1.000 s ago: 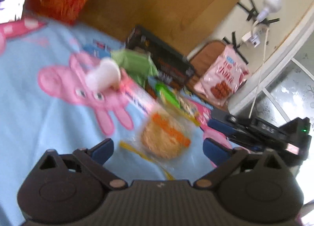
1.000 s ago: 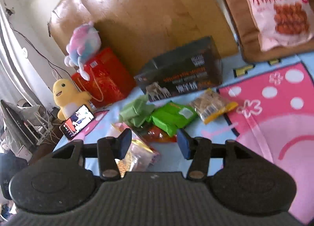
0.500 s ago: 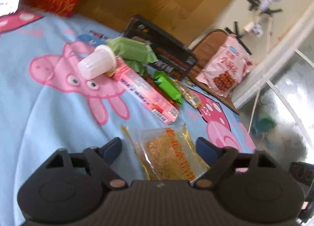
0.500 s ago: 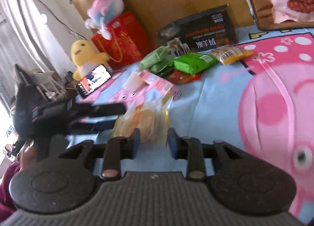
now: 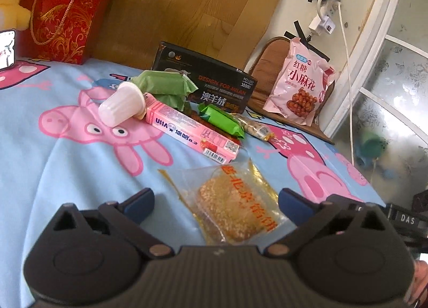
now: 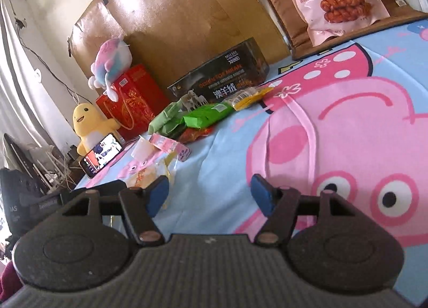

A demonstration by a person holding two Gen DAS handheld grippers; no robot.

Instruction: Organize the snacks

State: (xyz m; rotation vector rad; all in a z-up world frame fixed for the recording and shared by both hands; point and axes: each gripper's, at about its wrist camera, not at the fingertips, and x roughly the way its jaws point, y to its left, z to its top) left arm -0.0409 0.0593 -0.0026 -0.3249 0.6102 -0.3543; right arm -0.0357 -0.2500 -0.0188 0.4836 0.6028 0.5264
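Snacks lie on a bed sheet (image 5: pixel 32 163) with a pink cartoon pig print. Through my left wrist camera, the left tongs (image 5: pixel 216 201) stand wide apart, one blue pad on each side of a clear-wrapped sesame cake (image 5: pixel 231 206) that lies flat on the sheet between them, touched by neither. Just beyond it I see a pink box (image 5: pixel 187 127) with a white jelly cup (image 5: pixel 121 106) on its side at the far left end. Farther off are green packets (image 5: pixel 165 86) in front of a black carton (image 5: pixel 206 86), and at far right a pink bag (image 5: pixel 299 88).

Through my right wrist camera, the right tongs (image 6: pixel 211 195) are also spread, holding nothing, over bare sheet. The sesame cake (image 6: pixel 149 174) lies to the left, partly hidden behind the left pad. The black carton (image 6: pixel 222 80) sits far off, with a yellow plush (image 6: pixel 89 126) at far left.
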